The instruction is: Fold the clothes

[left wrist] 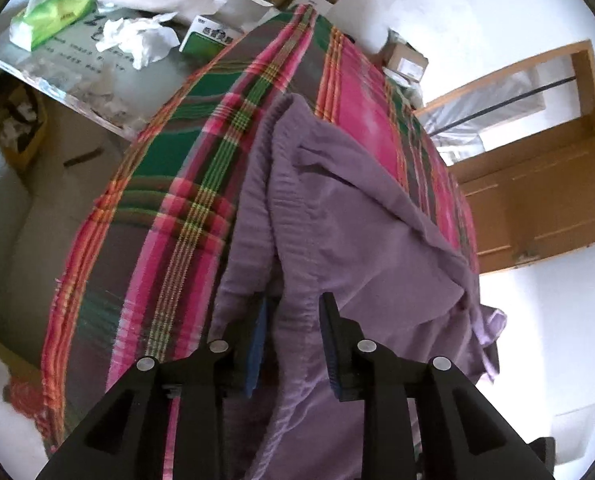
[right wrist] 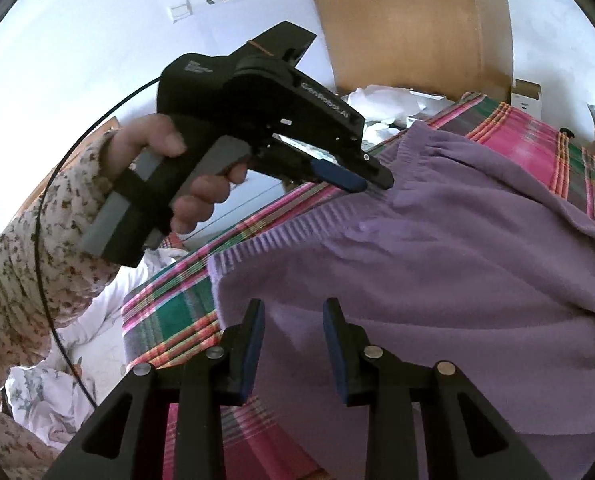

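A purple knitted sweater (left wrist: pixel 357 208) lies on a pink, green and orange plaid cloth (left wrist: pixel 169 160) covering the surface. My left gripper (left wrist: pixel 293 320) is low over the sweater's ribbed hem; a loose fold of knit rises between its parted pads and covers part of the left finger. The right wrist view shows the same sweater (right wrist: pixel 437 260) on the plaid cloth (right wrist: pixel 165 312), with the left gripper (right wrist: pixel 371 184), held by a person's hand (right wrist: pixel 201 200), tip-down on the ribbed hem. My right gripper (right wrist: pixel 293 320) hovers over the sweater's near corner, pads apart with nothing pinched.
Beyond the plaid cloth sit a green tissue pack (left wrist: pixel 53 12), crumpled paper (left wrist: pixel 137 40) and small boxes (left wrist: pixel 407 60). A wooden cabinet (left wrist: pixel 537 200) stands to the right. A floral sleeve (right wrist: pixel 29 260), a black cable (right wrist: pixel 45 280) and white bedding (right wrist: pixel 77 320) are on the left.
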Tool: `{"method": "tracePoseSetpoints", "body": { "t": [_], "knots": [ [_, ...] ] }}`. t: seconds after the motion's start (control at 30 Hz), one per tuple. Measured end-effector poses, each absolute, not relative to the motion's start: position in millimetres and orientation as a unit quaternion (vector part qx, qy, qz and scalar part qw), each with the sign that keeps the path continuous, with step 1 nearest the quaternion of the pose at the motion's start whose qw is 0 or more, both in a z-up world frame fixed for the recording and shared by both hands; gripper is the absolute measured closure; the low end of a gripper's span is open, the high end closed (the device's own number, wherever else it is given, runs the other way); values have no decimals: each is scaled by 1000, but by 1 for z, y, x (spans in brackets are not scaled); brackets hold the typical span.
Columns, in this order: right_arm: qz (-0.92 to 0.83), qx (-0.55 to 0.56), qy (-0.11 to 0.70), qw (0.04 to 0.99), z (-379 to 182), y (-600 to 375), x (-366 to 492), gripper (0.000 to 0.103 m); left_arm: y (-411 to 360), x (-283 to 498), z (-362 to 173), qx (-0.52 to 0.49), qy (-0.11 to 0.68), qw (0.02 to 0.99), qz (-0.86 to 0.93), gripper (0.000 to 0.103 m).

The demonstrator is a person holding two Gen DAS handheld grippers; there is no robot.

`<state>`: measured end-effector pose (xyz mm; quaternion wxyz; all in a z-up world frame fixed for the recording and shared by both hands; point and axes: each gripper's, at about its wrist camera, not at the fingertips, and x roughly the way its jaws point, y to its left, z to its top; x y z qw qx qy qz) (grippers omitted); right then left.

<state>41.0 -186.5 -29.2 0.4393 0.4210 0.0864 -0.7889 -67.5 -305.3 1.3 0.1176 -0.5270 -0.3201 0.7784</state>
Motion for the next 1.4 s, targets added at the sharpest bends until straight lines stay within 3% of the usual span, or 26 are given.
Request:
{"method": "tracePoseSetpoints", "body": {
  "t": [0.07,0.3,0.5,0.6,0.87,0.97,1.07,1.13,1.17,1.2,1.4],
  "knots": [
    [-789,425,86,436,-33,-191,38,72,-304,-68,2,-530,-312,119,779,76],
    [-777,438,81,444,-47,-223,34,50,-295,-80,-1,-537,-320,136,769,76],
    [-786,415,137,437,-55,-235,50,50,-305,-79,-8,-526,-365,145,754,76],
    [-791,411,143,431,-55,-238,54,50,-311,-75,-8,-516,-371,147,758,83],
    [-808,395,151,410,-54,-247,60,50,-310,-85,-14,-499,-384,154,762,83],
    [-806,399,154,410,-56,-258,60,50,-303,-93,-16,-504,-390,169,752,78],
    [-810,395,166,401,-56,-266,63,57,-293,-95,-16,-518,-373,194,745,78],
    [-811,390,177,398,-56,-271,67,76,-293,-96,-16,-518,-373,192,745,79],
    [-811,388,180,399,-56,-272,68,92,-293,-97,-16,-519,-371,190,746,87],
    [-811,387,180,399,-56,-273,69,96,-294,-97,-16,-519,-370,184,748,96],
    [-814,380,159,409,-45,-277,72,99,-303,-92,-12,-499,-377,160,764,98]
  ]
}}
